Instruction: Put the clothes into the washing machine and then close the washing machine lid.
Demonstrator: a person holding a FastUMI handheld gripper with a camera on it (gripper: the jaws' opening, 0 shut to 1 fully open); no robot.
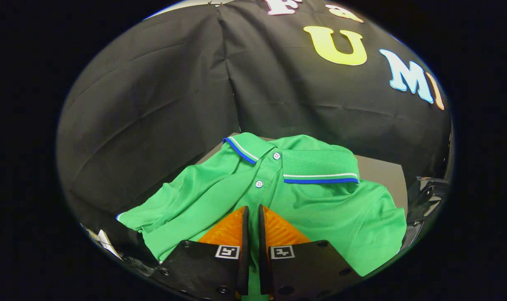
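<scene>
Nearest the camera, the tongs [252, 209] stand with their two fingers [230, 232] drawn close together, a narrow slit left between them. The tips lie over the lower front of a green polo shirt [320, 209]. A thin strip of green cloth shows in the slit, but whether both fingers press on it cannot be told.

The shirt lies spread on a grey worktop [381, 173], front side up. Its collar [320, 167], edged with a blue and a white stripe, lies at the far end, beyond the fingertips. Two white buttons [259, 183] sit on the placket just ahead of the tips. One sleeve reaches out to the near left, the other lies to the right.

A black cloth wall [153, 104] hangs behind the worktop. A dark object [427, 198] stands at the right end of the worktop; its kind cannot be told.
</scene>
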